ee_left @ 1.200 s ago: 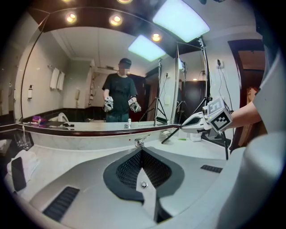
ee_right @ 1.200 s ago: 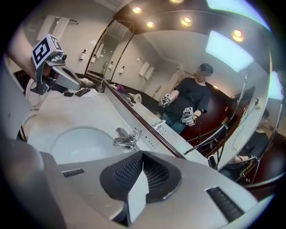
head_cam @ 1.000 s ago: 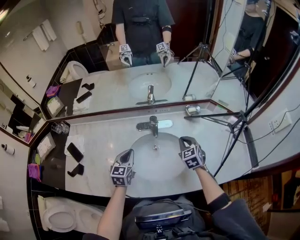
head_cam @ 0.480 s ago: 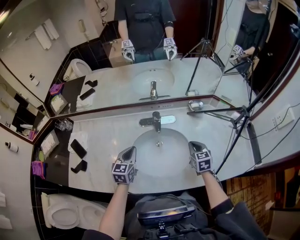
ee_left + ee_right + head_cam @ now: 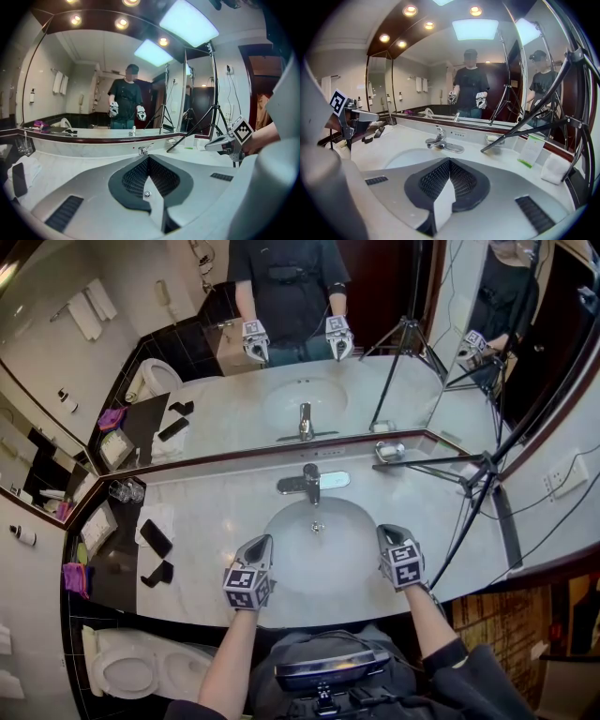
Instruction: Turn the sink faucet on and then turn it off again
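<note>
The faucet stood at the back edge of the sink, its spout over the basin, on the pale marble tabletop below a wide mirror. The left tool hovered over the near left rim of the sink, clenched, its jaws pressed together with nothing between them, and pointed toward the faucet from well apart. The right tool hung over the near right rim, likewise clenched and empty, also well short of the faucet. Neither touched the faucet's handle. Whether water ran could not be told. A black tripod stood on the tabletop to the right, one leg reaching toward a small soap dish by the mirror. At the left, a dark phone lay on a white cloth.
</note>
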Available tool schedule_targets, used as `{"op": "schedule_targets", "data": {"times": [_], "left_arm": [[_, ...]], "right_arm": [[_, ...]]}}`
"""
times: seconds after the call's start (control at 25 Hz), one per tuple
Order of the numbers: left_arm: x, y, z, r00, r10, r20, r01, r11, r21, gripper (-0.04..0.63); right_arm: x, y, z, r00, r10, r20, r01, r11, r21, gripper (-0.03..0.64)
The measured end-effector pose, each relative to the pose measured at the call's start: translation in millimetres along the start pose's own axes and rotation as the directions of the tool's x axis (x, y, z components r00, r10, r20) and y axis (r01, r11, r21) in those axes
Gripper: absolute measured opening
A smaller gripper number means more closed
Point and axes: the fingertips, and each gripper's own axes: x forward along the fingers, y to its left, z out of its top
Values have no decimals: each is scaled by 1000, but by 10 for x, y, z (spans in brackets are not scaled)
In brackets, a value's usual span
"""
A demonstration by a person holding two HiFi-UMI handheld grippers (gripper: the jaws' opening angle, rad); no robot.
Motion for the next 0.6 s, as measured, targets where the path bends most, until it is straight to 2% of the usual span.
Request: {"op": "schedule_targets", "data": {"times": [0.24, 0.48, 0.6], "left_arm": [[32, -23, 3, 1000, 4, -5, -4, 1000, 14, -11], [81, -13, -31, 1000, 10, -17, -10, 1000, 14, -12], [139, 0, -39, 1000, 11, -22, -11, 1000, 14, -11]], "right_arm": [[10, 85, 111, 1000, 10, -16, -11, 998, -66, 18], [264, 148, 228, 1000, 3, -7, -4, 975, -222, 21], [415, 181, 333, 1000, -8, -8, 5, 948, -317, 25]]}}
